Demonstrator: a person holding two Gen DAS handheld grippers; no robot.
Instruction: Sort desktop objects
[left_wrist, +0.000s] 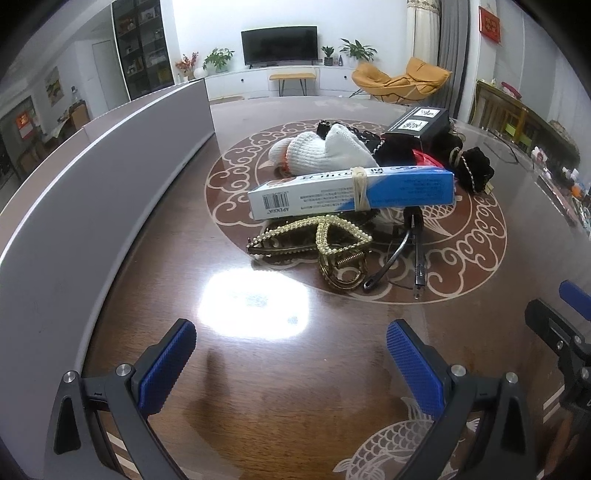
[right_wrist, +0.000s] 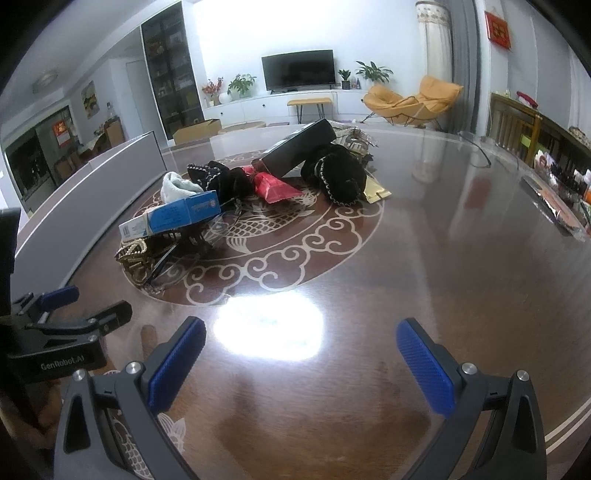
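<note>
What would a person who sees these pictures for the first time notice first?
First, the heap of objects in the middle of the patterned table: a blue and white box with a rubber band lies across the front of it, and a gold pearl hair claw sits just before it. Behind them are a white knit glove and a black box. Both grippers, left gripper and right gripper, stand open and empty above bare table.
</note>
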